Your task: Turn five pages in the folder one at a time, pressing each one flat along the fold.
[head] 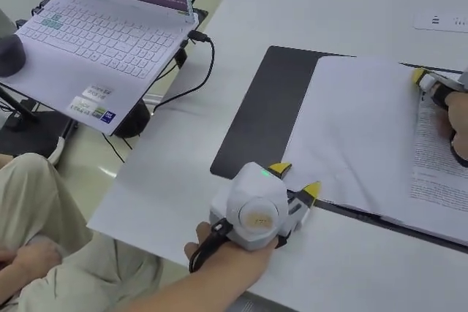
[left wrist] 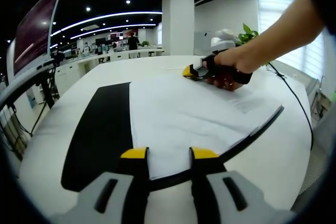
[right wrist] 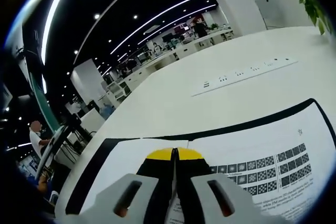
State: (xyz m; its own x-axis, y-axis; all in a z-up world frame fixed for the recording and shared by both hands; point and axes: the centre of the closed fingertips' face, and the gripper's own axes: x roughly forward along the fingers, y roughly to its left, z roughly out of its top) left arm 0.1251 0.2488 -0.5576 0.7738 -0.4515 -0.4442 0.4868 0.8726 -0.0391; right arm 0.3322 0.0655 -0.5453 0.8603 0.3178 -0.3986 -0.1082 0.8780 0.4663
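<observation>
Head view shows the person's left arm reaching in from the bottom, with the left hand [head: 219,250] wrapped around the left gripper [head: 297,180]. This gripper sits low at the near edge of the folder [head: 248,122]. Its two yellow tips point at the bottom edge of the blank page [head: 358,122].

In the left gripper view, the left gripper [left wrist: 169,153] has its jaws wide apart. The near edge of the blank page [left wrist: 178,114] lies in the gap between them. The jaws do not squeeze it.

The right hand [head: 458,118] comes in from the right side and holds the right gripper [head: 420,78] near the top of the folder. There the blank page meets the printed page [head: 439,173]. The left gripper view shows the right arm stretched over the printed page [left wrist: 252,100], with the right gripper [left wrist: 190,71] low on the paper.

In the right gripper view, the right gripper [right wrist: 173,155] has its jaws shut tight, with the yellow tips touching. The tips sit right at the fold [right wrist: 187,141]. The blank page [right wrist: 131,150] is on one side and the printed page [right wrist: 262,156] is on the other.

The folder lies open and flat on the white table [head: 322,5], with its black cover [left wrist: 100,129] showing beside the blank page. A laptop [head: 95,27] sits well apart from it, and a power strip [head: 439,21] lies on the table beyond the folder.
</observation>
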